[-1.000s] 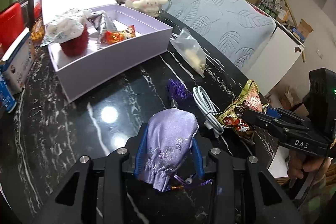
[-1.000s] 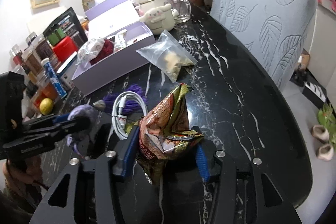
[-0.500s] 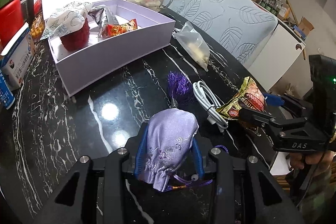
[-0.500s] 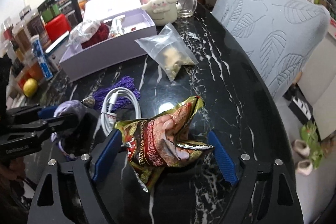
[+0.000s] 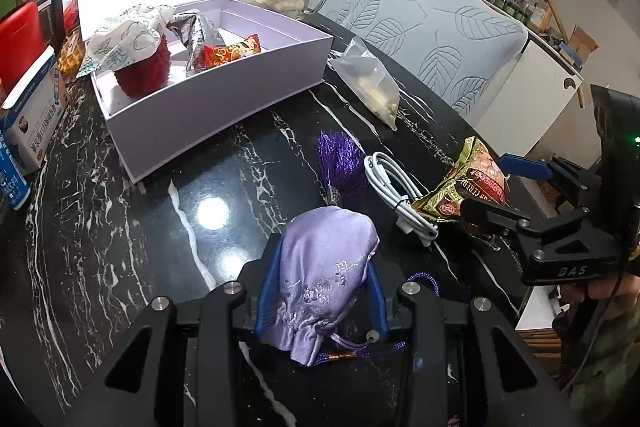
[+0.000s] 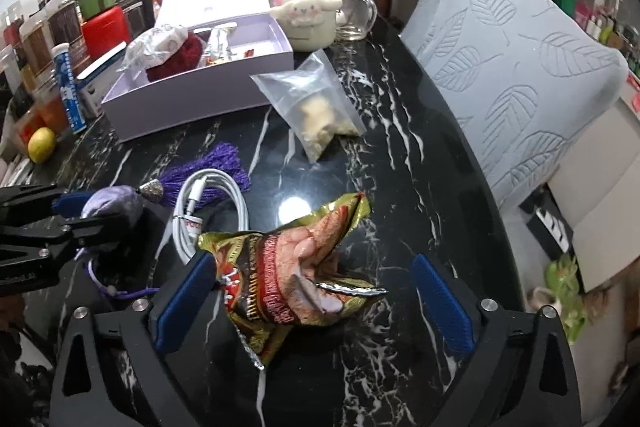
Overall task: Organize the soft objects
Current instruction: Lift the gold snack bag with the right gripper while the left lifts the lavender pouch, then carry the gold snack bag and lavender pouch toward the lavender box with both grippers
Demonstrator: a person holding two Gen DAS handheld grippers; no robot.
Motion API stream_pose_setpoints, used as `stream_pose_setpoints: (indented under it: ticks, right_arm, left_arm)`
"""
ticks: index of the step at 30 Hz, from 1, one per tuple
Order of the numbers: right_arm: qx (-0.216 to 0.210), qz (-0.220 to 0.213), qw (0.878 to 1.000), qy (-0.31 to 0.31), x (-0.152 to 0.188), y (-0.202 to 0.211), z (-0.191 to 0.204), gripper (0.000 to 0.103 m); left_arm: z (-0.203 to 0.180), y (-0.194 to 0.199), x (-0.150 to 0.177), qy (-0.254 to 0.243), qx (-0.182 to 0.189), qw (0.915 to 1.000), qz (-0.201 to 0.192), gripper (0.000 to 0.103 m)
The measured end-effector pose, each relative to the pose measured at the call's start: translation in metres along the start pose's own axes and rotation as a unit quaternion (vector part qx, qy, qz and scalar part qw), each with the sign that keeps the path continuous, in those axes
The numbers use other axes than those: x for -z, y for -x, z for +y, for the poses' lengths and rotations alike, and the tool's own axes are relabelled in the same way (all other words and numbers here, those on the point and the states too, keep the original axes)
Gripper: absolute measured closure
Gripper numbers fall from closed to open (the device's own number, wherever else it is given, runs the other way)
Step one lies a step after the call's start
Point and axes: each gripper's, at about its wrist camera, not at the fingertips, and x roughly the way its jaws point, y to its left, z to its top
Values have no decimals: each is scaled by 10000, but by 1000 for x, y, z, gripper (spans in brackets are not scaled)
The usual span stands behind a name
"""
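My left gripper (image 5: pixel 324 283) is shut on a lilac satin pouch (image 5: pixel 328 247) just above the black marble table, its purple cord hanging below. My right gripper (image 6: pixel 312 267) has its jaws opening wide. A crumpled gold-and-red snack bag (image 6: pixel 288 267) lies on the table between them, close to the left pad and far from the right one. In the left wrist view the right gripper (image 5: pixel 496 187) sits at the snack bag (image 5: pixel 468 183). A lilac box (image 5: pixel 224 111) holds a red knitted thing, a patterned cloth and candy wrappers.
A purple tassel (image 5: pixel 340 159), a coiled white cable (image 5: pixel 400 187) and a clear bag of pale pieces (image 5: pixel 372 87) lie between the grippers and the box. A cream kettle (image 6: pixel 304 7), a glass mug (image 6: pixel 356 11), jars and a lemon (image 6: pixel 40 145) line the back and left. A leaf-patterned chair (image 6: pixel 520 75) stands at the right edge.
The right gripper's jaws spread from a grip on the snack bag to wide apart, and the bag settled onto the table. The right gripper rolled a little. The left gripper kept still with the pouch.
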Motion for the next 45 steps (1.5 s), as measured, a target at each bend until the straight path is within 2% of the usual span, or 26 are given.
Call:
stream_pose_setpoints:
  ticks: [6, 10, 12, 13, 16, 17, 21, 29, 36, 45]
  right_arm:
    - [-86, 54, 9994, 326, -10, -1, 9, 0]
    - [-204, 349, 9977, 544, -12, -16, 15, 1]
    - [-320, 454, 9969, 565, -10, -22, 15, 9]
    - [-408, 482, 9966, 530, -9, -24, 14, 10]
    - [-721, 586, 9950, 361, -6, -26, 9, 27]
    - [-747, 609, 9949, 284, -6, -26, 7, 33]
    - [-753, 496, 9959, 45, -3, -22, 2, 43]
    - [-784, 293, 9961, -295, 2, -12, 2, 45]
    - [-1019, 17, 9934, -536, 6, 10, 10, 45]
    - [-1235, -196, 9896, -717, 5, 26, 25, 45]
  left_arm:
    - [2, 1, 1, 47, 36, 10000, 62, 65]
    - [2, 1, 0, 31, 41, 9999, 89, 65]
    - [0, 0, 0, -44, 1, 9999, 135, 65]
    - [-1, 0, 0, -103, -28, 9998, 153, 65]
    - [-2, -2, -2, -149, -34, 9997, 166, 65]
    - [-2, -2, -2, -143, -23, 9997, 173, 65]
    - [1, -4, -5, -95, 48, 9998, 189, 65]
    - [3, 0, -3, -69, 87, 9998, 134, 66]
    - [4, 18, -3, -15, 242, 9997, -79, 66]
    - [8, 62, -10, -35, -15, 9982, -600, 66]
